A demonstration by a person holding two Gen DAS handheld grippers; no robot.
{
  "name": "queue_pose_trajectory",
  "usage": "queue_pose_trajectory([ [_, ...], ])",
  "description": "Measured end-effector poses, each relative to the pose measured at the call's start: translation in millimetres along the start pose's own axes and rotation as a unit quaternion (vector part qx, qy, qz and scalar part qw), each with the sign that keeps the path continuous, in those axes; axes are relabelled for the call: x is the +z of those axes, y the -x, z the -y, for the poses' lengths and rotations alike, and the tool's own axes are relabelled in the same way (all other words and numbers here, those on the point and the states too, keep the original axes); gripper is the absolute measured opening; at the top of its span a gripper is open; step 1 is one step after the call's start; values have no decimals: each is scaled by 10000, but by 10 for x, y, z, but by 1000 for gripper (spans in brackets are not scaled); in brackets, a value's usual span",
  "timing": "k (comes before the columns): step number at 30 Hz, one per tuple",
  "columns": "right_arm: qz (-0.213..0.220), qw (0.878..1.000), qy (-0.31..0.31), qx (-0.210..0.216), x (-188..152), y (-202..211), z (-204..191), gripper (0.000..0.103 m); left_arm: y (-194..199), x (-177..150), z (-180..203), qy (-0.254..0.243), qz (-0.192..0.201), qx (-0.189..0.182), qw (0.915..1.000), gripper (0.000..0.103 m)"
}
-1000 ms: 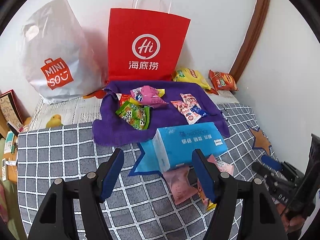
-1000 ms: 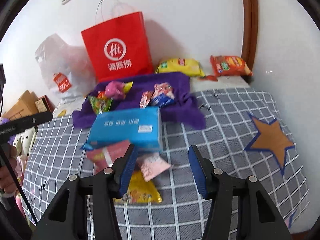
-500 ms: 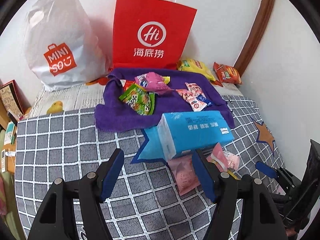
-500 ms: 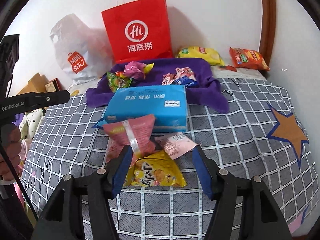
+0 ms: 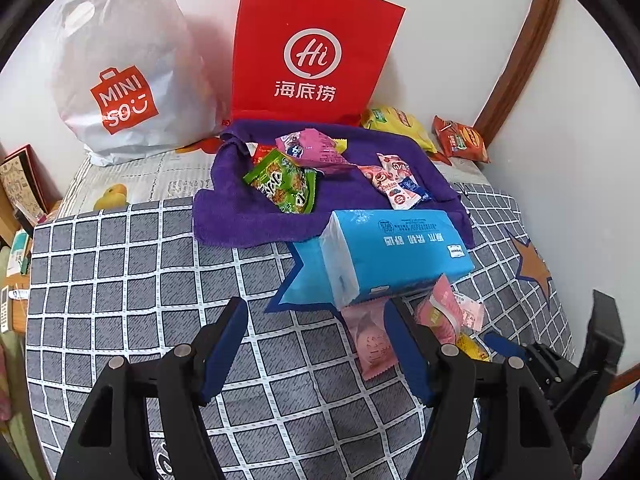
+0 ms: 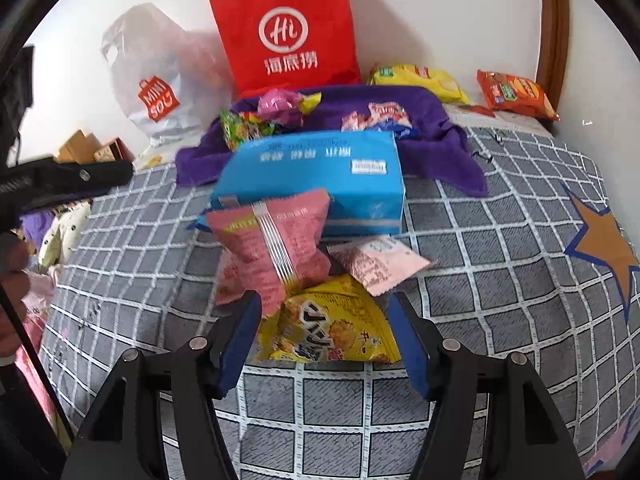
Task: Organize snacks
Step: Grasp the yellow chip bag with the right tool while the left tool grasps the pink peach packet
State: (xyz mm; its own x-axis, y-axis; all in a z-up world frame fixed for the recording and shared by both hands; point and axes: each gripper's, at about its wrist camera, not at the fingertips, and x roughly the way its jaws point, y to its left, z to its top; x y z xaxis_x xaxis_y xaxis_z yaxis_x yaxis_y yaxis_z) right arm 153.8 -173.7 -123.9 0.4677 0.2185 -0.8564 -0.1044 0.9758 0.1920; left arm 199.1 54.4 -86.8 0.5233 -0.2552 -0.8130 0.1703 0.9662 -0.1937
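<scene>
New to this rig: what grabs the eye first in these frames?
The red paper bag stands against the back wall, beside a white plastic bag. In front, snack packets lie on a purple towel, with a blue tissue pack at its near edge. The right hand-held gripper, jaws just opened wider, frames a yellow snack packet.

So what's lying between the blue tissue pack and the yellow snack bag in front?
In the right wrist view, two pink snack packets lie between the blue tissue pack and the yellow snack bag.

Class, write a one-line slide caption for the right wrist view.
Open right hand-held gripper over a yellow snack, pink packets and a blue tissue pack behind.
</scene>
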Motion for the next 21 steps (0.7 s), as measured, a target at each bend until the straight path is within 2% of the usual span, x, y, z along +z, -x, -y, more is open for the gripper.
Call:
queue_pose_trajectory([
  [4, -149, 9999, 17, -34, -42, -103, 13, 65, 35, -1, 14, 21, -38, -161, 9999, 68],
  [8, -208, 9997, 99, -39, -84, -182, 33, 64, 76, -1, 67, -111, 50, -41, 9999, 68],
  [10, -97, 9999, 119, 8, -108, -151, 51, 54, 65, -5, 79, -152, 36, -24, 9999, 68],
  [12, -73, 9998, 200, -9, -129, -110, 63, 53, 33, -19, 90, -160, -2, -12, 9999, 68],
  [14, -22, 9997, 233, -35, -145, -48, 89, 47, -9, -42, 102, -164, -52, -7, 9999, 68],
  [18, 110, 9997, 199, -93, -167, 102, 197, 44, -153, -111, 133, -152, -202, 18, 9997, 68],
  [21, 230, 9992, 157, -294, -188, 171, 316, 41, -295, -183, 161, -140, -362, 11, 9992, 68],
])
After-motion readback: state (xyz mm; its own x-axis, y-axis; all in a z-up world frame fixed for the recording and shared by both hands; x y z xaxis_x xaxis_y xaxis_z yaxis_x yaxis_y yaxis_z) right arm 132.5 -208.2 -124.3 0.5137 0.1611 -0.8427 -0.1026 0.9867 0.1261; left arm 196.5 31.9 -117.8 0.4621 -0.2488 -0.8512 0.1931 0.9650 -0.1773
